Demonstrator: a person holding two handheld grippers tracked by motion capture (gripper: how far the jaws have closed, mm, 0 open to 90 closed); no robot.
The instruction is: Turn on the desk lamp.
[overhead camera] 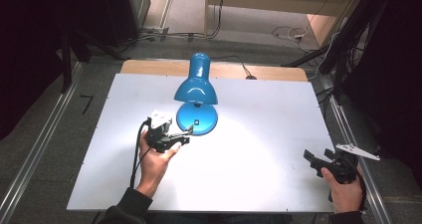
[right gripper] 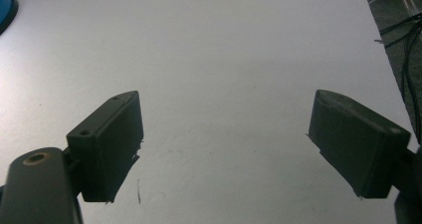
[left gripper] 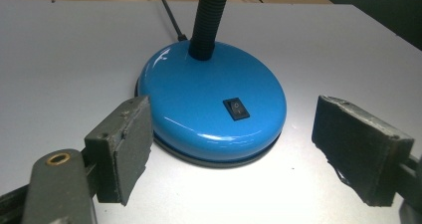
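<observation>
Blue and glossy, the desk lamp (overhead camera: pixel 196 92) stood toward the far edge of the white table (overhead camera: pixel 249 174), about midway along it, its rounded shade tilted down over a domed round base (left gripper: pixel 209 107) that rested on a thin dark rim. A black ribbed gooseneck (left gripper: pixel 209 20) rose from the top of the base, a dark cord ran off behind it toward the far edge, and a small black rocker switch (left gripper: pixel 236 108) sat on the near slope of the dome; its white marks were too small to read. The left gripper (overhead camera: pixel 185 134) was held by the left hand (overhead camera: pixel 154 162) just short of the base on its near-left side, forearm reaching in from the near edge, a black cable trailing back along the wrist. In the left gripper view its jaws stood spread wide, their worn grey pads flanking the base without touching it. The right gripper (overhead camera: pixel 314 159) lay near the table's near right corner, well apart from the lamp, gripped by the right hand (overhead camera: pixel 344 189); its jaws were likewise spread over bare matte tabletop.
</observation>
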